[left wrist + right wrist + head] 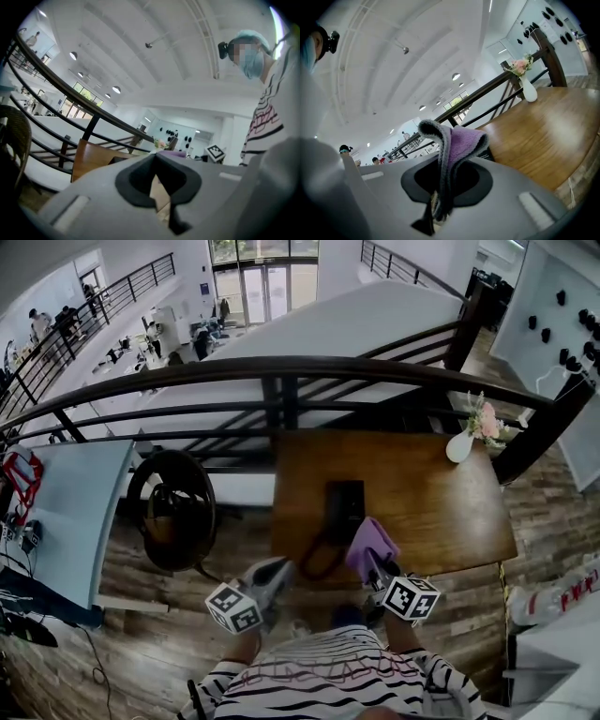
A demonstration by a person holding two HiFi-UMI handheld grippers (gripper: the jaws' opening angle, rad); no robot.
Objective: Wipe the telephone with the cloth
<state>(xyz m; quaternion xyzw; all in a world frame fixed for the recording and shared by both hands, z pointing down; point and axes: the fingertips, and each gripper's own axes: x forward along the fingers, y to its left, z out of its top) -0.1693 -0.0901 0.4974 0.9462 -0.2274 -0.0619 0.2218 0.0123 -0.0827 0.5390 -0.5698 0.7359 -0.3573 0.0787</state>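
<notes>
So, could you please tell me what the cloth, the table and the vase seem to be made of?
The cloth looks like soft fleece or microfibre: it has a fuzzy nap, purple with a grey side. The table looks like wood or veneer, with brown grain and a satin sheen. The vase is probably glazed ceramic, smooth, white and slightly glossy, though it could be glass.

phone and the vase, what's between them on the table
Nothing. The table between the phone and the vase is bare wood, as the head view shows.
</notes>
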